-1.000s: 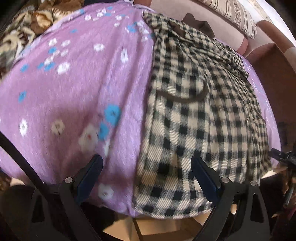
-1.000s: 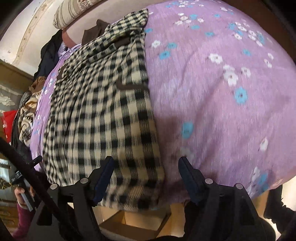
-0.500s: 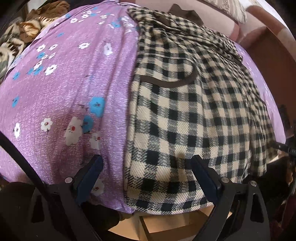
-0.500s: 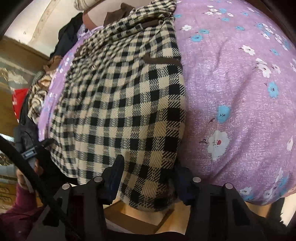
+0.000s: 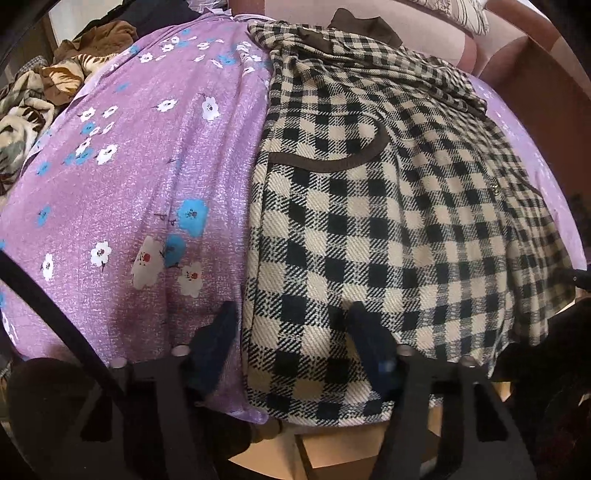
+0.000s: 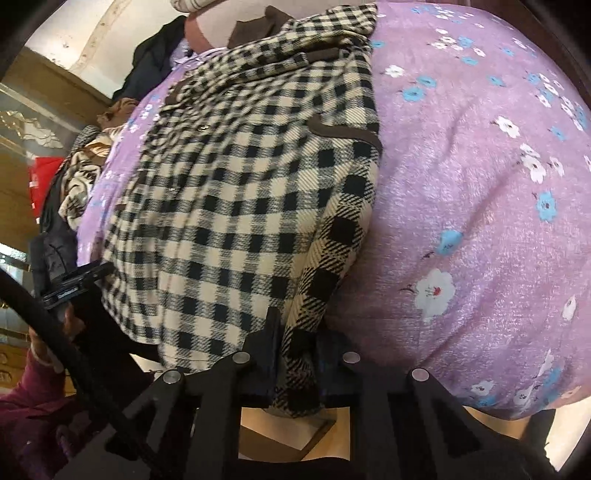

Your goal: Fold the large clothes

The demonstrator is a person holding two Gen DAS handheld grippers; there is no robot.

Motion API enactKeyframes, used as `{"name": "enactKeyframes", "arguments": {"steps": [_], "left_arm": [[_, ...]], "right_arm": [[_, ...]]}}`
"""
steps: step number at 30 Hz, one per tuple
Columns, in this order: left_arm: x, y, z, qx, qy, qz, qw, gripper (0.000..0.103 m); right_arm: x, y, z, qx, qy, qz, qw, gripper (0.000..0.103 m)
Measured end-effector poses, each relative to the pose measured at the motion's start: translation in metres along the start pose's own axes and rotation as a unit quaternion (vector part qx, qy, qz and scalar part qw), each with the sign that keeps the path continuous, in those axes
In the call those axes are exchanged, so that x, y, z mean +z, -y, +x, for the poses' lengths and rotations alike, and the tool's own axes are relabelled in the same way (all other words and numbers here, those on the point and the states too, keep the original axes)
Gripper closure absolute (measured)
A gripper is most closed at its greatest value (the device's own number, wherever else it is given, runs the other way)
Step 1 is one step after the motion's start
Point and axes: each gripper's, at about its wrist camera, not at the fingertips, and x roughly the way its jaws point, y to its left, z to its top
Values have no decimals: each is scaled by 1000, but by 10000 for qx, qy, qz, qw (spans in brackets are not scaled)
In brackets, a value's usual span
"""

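Note:
A black-and-cream checked coat (image 5: 388, 221) with brown trim lies on a purple flowered bedcover (image 5: 147, 166). In the left wrist view, my left gripper (image 5: 291, 332) straddles the coat's near left hem corner, its fingers partly closed but still apart around the cloth. In the right wrist view, the same coat (image 6: 236, 206) lies left of centre on the bedcover (image 6: 480, 184). My right gripper (image 6: 299, 343) is shut on the coat's near right hem corner, with the cloth pinched and bunched between the fingers.
A pile of brown patterned clothes (image 5: 33, 96) lies at the bed's far left. A sofa back with a striped cushion (image 5: 454, 14) stands beyond the coat. Wooden flooring (image 6: 295, 424) shows below the bed edge. The other hand-held gripper (image 6: 70, 284) shows at the left.
Both grippers moved in onto the coat's near hem. The right gripper closed onto the hem corner. The left gripper's fingers narrowed around the other corner.

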Motion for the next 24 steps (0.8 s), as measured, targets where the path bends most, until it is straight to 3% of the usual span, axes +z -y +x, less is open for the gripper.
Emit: {"name": "enactKeyframes", "arguments": {"steps": [6, 12, 14, 15, 16, 20, 24], "left_arm": [[0, 2, -4, 76, 18, 23, 10000, 55], [2, 4, -8, -123, 27, 74, 9999, 59], [2, 2, -13, -343, 68, 3, 9994, 59], [3, 1, -16, -451, 99, -39, 9989, 59], [3, 0, -20, -510, 150, -67, 9986, 59], [4, 7, -29, -451, 241, 134, 9986, 56], [5, 14, -29, -659, 222, 290, 9972, 40]], "right_arm": [[5, -11, -5, 96, 24, -170, 9998, 85], [9, -15, -10, 175, 17, -262, 9995, 85], [10, -13, -6, 210, -55, -203, 9996, 81], [9, -12, -5, 234, -87, -138, 9996, 74], [9, -11, -4, 267, -107, -99, 9995, 70], [9, -13, -7, 280, -53, -125, 9995, 69], [10, -18, -7, 224, -74, -248, 9994, 67]]}}
